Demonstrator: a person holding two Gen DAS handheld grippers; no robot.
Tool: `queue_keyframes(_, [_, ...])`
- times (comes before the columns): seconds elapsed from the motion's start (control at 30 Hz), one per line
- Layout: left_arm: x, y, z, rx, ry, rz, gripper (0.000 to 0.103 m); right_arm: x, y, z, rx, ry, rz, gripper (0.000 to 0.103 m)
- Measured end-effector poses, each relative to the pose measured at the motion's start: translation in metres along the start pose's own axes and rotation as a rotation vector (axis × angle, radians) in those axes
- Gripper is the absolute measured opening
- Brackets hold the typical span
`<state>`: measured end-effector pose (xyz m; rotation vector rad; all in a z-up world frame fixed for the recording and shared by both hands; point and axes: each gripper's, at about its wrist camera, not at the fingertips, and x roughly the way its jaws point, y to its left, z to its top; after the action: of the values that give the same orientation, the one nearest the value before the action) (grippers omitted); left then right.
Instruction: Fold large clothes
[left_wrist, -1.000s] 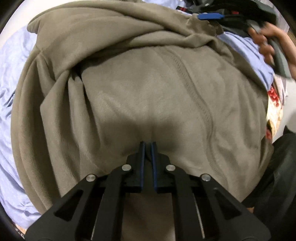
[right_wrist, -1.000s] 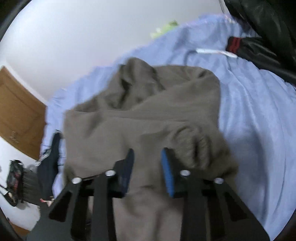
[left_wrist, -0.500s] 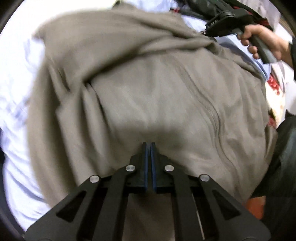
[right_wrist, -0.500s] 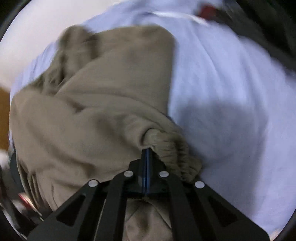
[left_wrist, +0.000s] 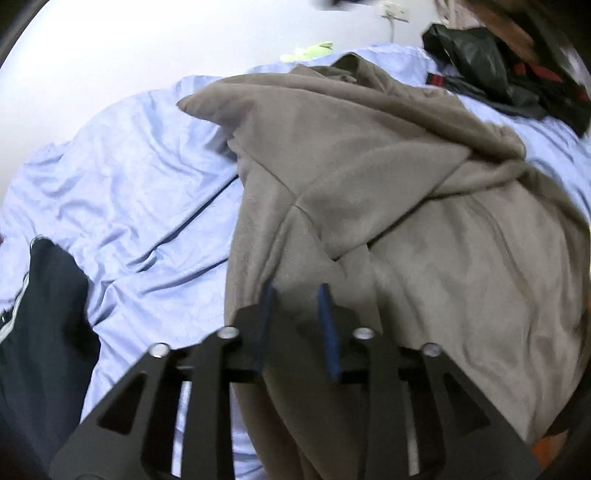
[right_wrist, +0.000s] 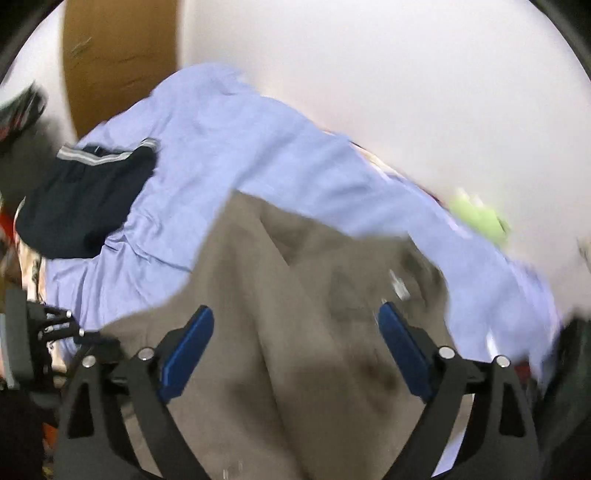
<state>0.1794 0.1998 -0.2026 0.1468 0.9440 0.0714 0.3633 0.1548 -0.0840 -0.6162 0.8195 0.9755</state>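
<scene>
Garment work looks partway done. In the left wrist view, the taupe fleece garment (left_wrist: 424, 229) lies bunched on the blue bedsheet (left_wrist: 129, 192), one panel thrown over its body, folds uneven; the left tool (left_wrist: 295, 317) has just been parting its jaws, which stand a little apart over the garment's near edge, pinching nothing. In the right wrist view, the right tool (right_wrist: 295, 354) has just sprung wide above the same garment, empty. Squaring and further folds likely remain.
</scene>
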Motion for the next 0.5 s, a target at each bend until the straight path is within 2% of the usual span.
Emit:
queue_keyframes(0.07, [0.007,-0.01,-0.003,0.034,0.008,0.007,0.042,0.035,0.007,0.027,-0.005,0.074,0.033,0.089])
queue_keyframes(0.13, [0.006,-0.014,-0.005,0.051,0.011,0.016,0.042,0.069,0.012,0.048,-0.012,0.129,0.06,0.089])
queue_keyframes(0.2, [-0.013,-0.006,-0.005,0.024,-0.036,-0.011,0.042,0.095,0.02,0.06,-0.007,0.184,0.091,0.089])
queue_keyframes(0.23, [-0.023,-0.003,-0.002,0.011,-0.074,-0.024,0.049,0.112,0.024,0.067,-0.006,0.225,0.114,0.089])
queue_keyframes(0.27, [-0.028,-0.002,0.0,0.005,-0.095,0.001,0.071,0.123,0.033,0.066,-0.015,0.25,0.114,0.089])
queue_keyframes(0.3, [-0.024,-0.006,0.01,0.001,-0.121,0.059,0.077,0.133,0.037,0.068,-0.027,0.275,0.111,0.089])
queue_keyframes(0.33, [-0.029,-0.001,0.012,-0.013,-0.144,0.109,0.077,0.137,0.039,0.068,-0.035,0.296,0.115,0.089])
queue_keyframes(0.37, [-0.03,0.002,0.013,-0.029,-0.147,0.095,0.077,0.148,0.043,0.068,-0.028,0.332,0.127,0.088])
queue_keyframes(0.43, [-0.023,0.009,0.013,-0.077,-0.121,0.027,0.077,0.172,0.045,0.063,0.045,0.439,0.166,0.07])
queue_keyframes(0.47, [-0.016,0.009,0.014,-0.081,-0.094,0.019,0.077,0.177,0.044,0.06,0.061,0.468,0.169,0.039])
queue_keyframes(0.5, [-0.004,0.009,0.014,-0.076,-0.058,0.012,0.077,0.181,0.044,0.057,0.065,0.485,0.169,0.017])
